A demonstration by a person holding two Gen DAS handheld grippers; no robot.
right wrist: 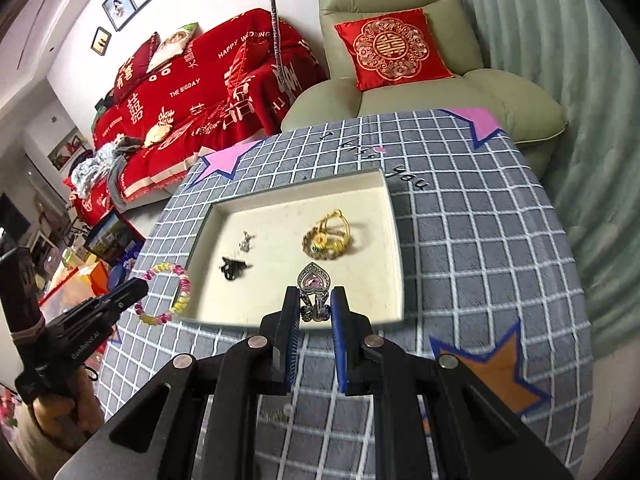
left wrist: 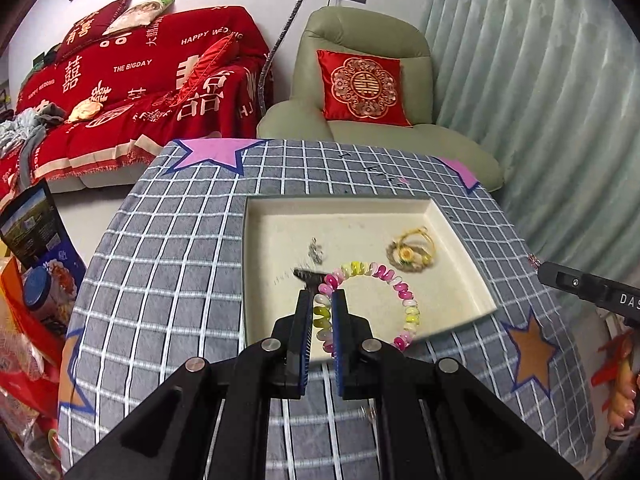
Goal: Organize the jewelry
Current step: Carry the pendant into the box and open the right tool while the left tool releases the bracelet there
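Left gripper (left wrist: 322,296) clenched on bead bracelet (left wrist: 402,292); right gripper (right wrist: 315,294) clenched on heart pendant (right wrist: 313,282); cream tray (right wrist: 394,248) just ahead of both.

I am reading "HAPPY WEDDING" and "THE BIGDAY" on the red throw (right wrist: 224,92), "you" on the cloth (right wrist: 412,178), and "GenRobot.AI" on my left tongs (right wrist: 132,294).

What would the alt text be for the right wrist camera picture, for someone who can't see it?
A handheld right gripper pinches a heart-shaped silver clip above a cream tray on a grey checked tablecloth. In the tray lie gold bracelets, a small black clip and a silver charm. At left, the left gripper holds a pink-and-yellow bead bracelet.
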